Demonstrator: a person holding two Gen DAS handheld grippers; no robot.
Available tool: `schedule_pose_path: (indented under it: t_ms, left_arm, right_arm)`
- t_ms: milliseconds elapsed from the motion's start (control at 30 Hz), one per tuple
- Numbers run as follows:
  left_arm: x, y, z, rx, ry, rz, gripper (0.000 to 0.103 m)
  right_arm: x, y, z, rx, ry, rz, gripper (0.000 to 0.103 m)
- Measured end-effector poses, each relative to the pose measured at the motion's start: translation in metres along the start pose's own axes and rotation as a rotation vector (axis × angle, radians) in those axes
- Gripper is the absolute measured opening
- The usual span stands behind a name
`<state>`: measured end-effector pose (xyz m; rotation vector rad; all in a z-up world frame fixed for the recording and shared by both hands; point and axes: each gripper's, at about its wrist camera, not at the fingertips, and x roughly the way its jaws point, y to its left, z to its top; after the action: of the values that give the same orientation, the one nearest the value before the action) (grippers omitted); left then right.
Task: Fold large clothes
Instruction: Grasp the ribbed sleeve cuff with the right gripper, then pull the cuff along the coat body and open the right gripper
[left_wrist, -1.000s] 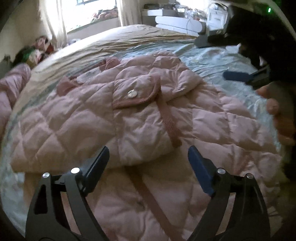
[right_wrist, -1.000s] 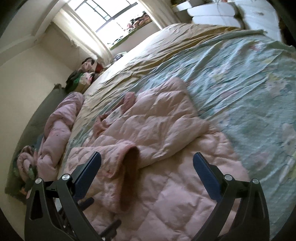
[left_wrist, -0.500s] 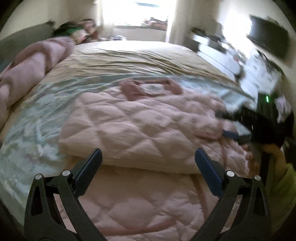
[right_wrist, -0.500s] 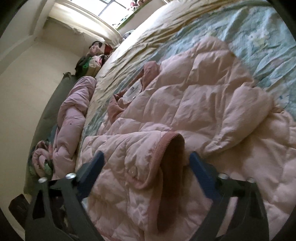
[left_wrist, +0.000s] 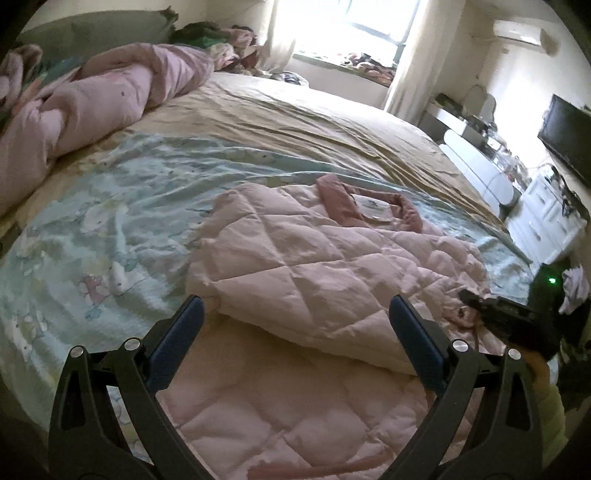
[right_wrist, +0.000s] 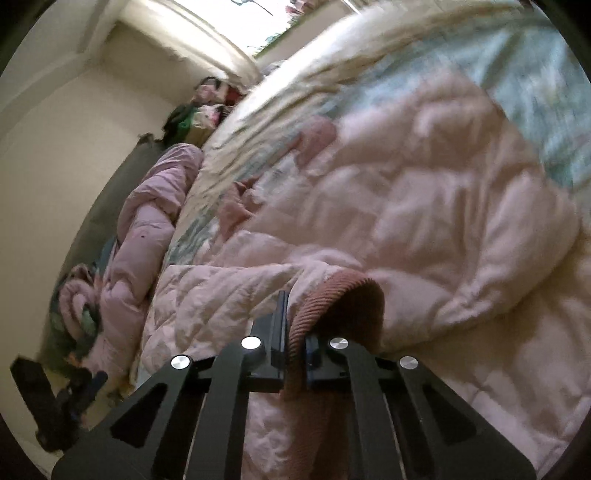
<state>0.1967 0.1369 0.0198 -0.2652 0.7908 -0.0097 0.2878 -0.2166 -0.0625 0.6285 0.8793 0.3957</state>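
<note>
A pink quilted jacket (left_wrist: 317, 273) lies partly folded on the bed, its darker pink collar (left_wrist: 369, 206) at the far end. My left gripper (left_wrist: 295, 325) is open and empty, hovering above the jacket's near folded edge. My right gripper (right_wrist: 293, 343) is shut on the ribbed dark-pink cuff (right_wrist: 332, 299) of the jacket's sleeve (right_wrist: 229, 295). The right gripper also shows at the right edge of the left wrist view (left_wrist: 476, 299), at the jacket's right side.
The bed has a pale green patterned sheet (left_wrist: 110, 221) and a tan cover (left_wrist: 295, 118) beyond it. A rolled pink duvet (left_wrist: 92, 99) lies at the bed's far left. White drawers (left_wrist: 546, 221) and a black screen (left_wrist: 569, 136) stand to the right.
My right gripper has closed on the sleeve cuff it was approaching. My left gripper has swung left, away from the pocket, and now faces along the bed toward the window.
</note>
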Motion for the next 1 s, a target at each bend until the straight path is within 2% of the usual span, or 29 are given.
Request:
schedule_pose_path:
  t_ms: [133, 300, 467, 567, 700, 1000]
  left_arm:
    - [-0.003, 0.007, 0.011, -0.005, -0.009, 0.009, 0.094]
    - [-0.012, 0.013, 0.035, 0.013, -0.055, 0.029, 0.094]
    - [-0.012, 0.018, 0.061, 0.000, -0.090, 0.029, 0.094]
    - [0.006, 0.015, 0.069, 0.001, -0.060, 0.024, 0.094]
    - [0.033, 0.003, 0.070, 0.044, -0.010, 0.028, 0.094]
    - [0.088, -0.024, 0.054, 0.105, 0.095, 0.011, 0.094]
  right_arm:
    - [-0.019, 0.034, 0.019, -0.121, -0.064, 0.015, 0.005]
    - [-0.051, 0.084, 0.066, -0.307, -0.163, 0.003, 0.005]
    - [-0.060, 0.102, 0.108, -0.425, -0.227, -0.069, 0.005]
    - [-0.043, 0.092, 0.116, -0.422, -0.193, -0.123, 0.005]
    - [-0.022, 0.075, 0.109, -0.405, -0.160, -0.189, 0.005]
    - [-0.003, 0.040, 0.095, -0.313, -0.118, -0.229, 0.005]
